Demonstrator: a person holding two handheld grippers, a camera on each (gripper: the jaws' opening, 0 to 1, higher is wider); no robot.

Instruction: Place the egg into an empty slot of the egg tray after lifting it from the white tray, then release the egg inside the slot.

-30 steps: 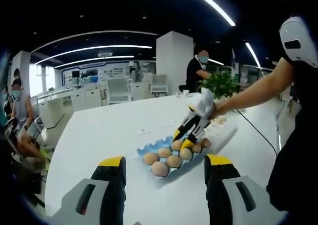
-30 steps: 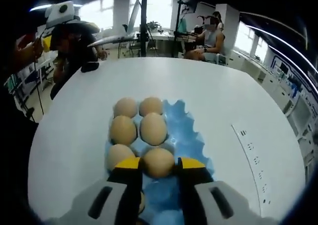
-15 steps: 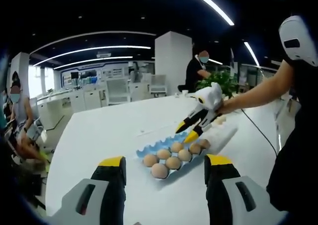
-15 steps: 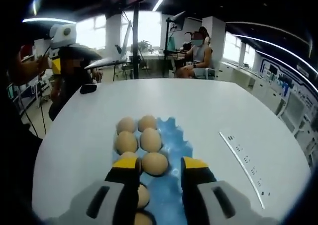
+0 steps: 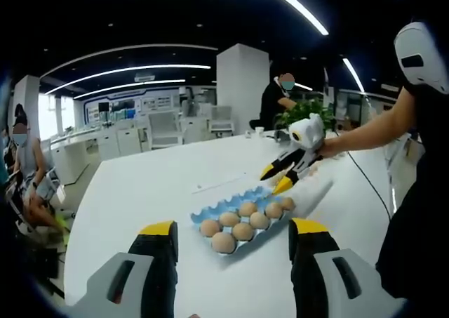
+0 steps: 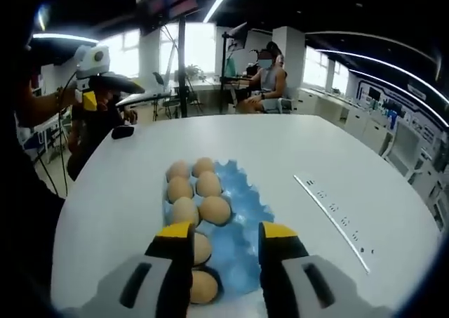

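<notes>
A blue egg tray [image 5: 223, 204] lies on the white table and holds several brown eggs [image 5: 243, 230]. My right gripper [image 5: 282, 177] hovers open and empty above the tray's far end, near the white tray [image 5: 319, 186]. In the right gripper view its yellow-tipped jaws [image 6: 224, 232] stand apart over the blue egg tray [image 6: 244, 207]. A brown egg [image 6: 214, 210] rests in a slot just ahead of them, untouched. My left gripper [image 5: 233, 229] is open and empty, low before the near end of the tray. It also appears far off in the right gripper view [image 6: 90, 97].
A long white strip [image 6: 335, 223] lies on the round table right of the tray. A black object [image 6: 122, 130] sits at the table's far left edge. A potted plant [image 5: 312, 114] stands beyond the table. People sit and stand around the room.
My right gripper has let go of the egg in its slot and drawn back and up from the blue tray. The left gripper has stayed put.
</notes>
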